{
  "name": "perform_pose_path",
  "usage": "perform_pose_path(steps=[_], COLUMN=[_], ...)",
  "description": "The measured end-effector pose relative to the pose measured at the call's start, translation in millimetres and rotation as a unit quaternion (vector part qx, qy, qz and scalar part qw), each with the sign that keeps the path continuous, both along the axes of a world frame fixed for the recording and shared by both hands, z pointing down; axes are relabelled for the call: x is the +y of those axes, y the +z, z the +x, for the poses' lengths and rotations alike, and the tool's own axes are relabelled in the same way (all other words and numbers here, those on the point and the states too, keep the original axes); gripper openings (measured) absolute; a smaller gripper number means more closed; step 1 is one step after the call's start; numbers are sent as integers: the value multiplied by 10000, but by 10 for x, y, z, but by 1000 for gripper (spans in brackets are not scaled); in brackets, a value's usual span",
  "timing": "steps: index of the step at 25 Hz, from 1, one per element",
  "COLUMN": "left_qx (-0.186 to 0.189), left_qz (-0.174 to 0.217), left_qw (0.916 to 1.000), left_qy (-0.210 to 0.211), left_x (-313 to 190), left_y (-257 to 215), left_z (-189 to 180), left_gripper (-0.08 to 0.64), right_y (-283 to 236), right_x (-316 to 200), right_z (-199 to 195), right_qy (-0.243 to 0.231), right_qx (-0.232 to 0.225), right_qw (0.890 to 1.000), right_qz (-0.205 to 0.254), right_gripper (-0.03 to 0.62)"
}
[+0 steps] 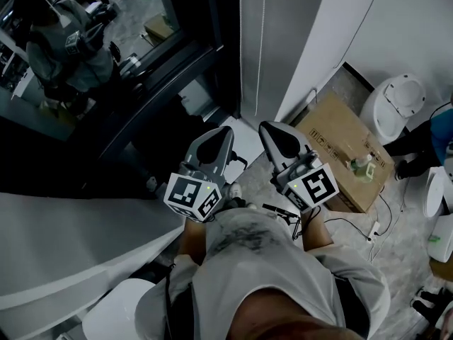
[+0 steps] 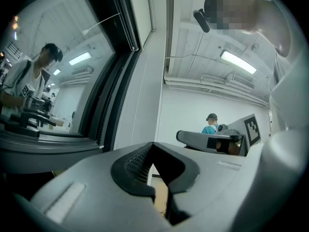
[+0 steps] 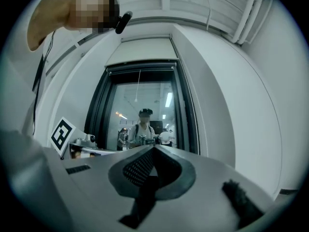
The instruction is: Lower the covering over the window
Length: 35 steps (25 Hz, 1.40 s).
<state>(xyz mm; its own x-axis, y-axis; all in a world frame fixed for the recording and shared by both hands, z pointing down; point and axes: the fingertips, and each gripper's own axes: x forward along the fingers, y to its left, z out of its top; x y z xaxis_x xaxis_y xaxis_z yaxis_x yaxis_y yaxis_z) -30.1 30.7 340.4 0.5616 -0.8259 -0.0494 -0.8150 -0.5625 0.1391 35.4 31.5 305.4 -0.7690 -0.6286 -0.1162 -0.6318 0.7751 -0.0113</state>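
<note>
Left grey two-jaw gripper (image 2: 153, 146) and right grey two-jaw gripper (image 3: 154, 149) sit near, jaws pressed together, empty; dark-framed glass window (image 3: 161, 115) stands far ahead, glass bare; thin cord (image 3: 139, 83) hangs in its upper pane.

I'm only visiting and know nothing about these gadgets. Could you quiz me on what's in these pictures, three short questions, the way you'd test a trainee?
1. True or false: the left gripper and the right gripper each hold something.
2. What stands on the cardboard box?
3. In the right gripper view, the window is: A fully covered; B uncovered; C half covered.

Key: 1 false, both are shut and empty. 2 a bottle. 3 B.
</note>
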Motion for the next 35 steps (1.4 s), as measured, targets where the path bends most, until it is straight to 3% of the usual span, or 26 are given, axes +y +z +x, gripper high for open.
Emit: perform_pose_path(steps=[21, 35], left_qx=[98, 50], left_qz=[-14, 67], left_qw=[9995, 9993], left_qy=[304, 362], left_x=[-936, -1379], left_y=[1, -50], left_z=[-383, -287], left_gripper=[5, 5], right_y=[23, 46], right_x=[-894, -1249], right_z=[-395, -288], right_qy=[350, 460], right_qx=[129, 134], right_qw=[9992, 9988], right_qz=[-141, -45], right_gripper=[17, 17])
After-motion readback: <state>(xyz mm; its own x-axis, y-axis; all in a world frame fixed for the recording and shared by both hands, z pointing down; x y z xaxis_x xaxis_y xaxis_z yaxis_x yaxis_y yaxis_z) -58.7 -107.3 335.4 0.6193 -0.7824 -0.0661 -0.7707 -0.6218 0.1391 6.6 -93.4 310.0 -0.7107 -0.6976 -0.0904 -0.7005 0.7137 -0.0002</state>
